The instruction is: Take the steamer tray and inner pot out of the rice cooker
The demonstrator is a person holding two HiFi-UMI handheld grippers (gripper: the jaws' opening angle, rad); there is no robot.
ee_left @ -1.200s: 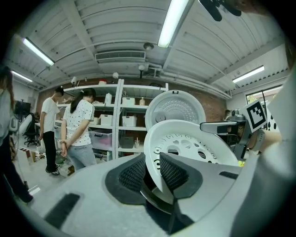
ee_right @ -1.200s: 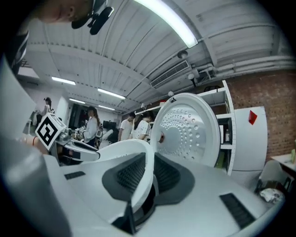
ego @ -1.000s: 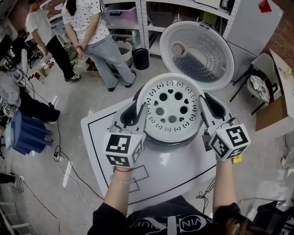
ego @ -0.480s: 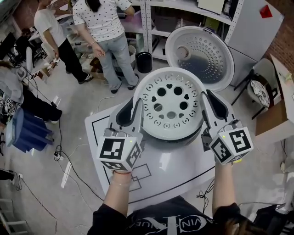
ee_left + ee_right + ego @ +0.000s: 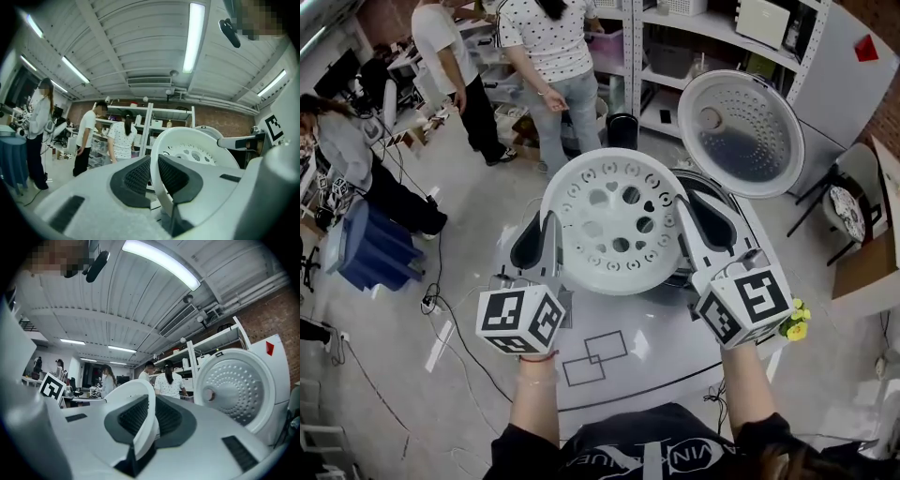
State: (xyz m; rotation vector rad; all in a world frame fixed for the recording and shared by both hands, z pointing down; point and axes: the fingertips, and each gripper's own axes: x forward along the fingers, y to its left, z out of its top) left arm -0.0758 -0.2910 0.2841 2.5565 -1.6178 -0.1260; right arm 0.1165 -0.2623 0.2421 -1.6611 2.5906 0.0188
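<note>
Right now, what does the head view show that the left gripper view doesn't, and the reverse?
Head view only: the table with its black outlines, and the steamer tray with its whole pattern of holes. Left gripper view only: the ceiling lights, and the left gripper up close, its jaws having just closed further on the tray's rim. Both: the tray, the open lid and people by the shelves.
</note>
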